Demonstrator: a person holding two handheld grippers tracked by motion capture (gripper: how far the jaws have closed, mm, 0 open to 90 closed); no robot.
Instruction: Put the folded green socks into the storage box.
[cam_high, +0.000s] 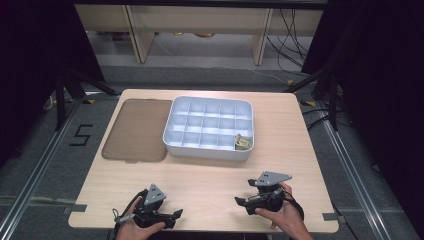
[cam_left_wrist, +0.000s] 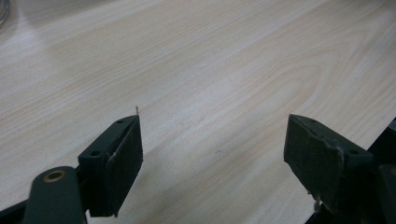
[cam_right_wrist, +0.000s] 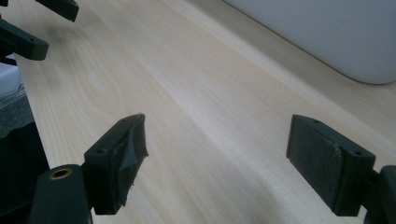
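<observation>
I take the tray as my landmark: a white, shallow box with rounded corners, split into a grid of small square cells by thin walls. It sits on the far half of the table, at about the middle. Nearly all its cells look bare; the near right corner cell holds a small crumpled olive-tan thing, too small for me to tell what it is. Just left of the tray, almost touching it, a flat brown translucent lid lies on the wood.

My right gripper is well in front of the tray, near the table's front edge, below the tray's right corner. In the right gripper view its jaws stand wide apart with only bare wood between the pads, holding nothing; the tray's white outer wall shows at the upper right.

My left gripper is also at the front edge, well short of the tray, below the tray's left end. Its jaws are spread wide too, pads clear of the wood grain between them, nothing gripped.
</observation>
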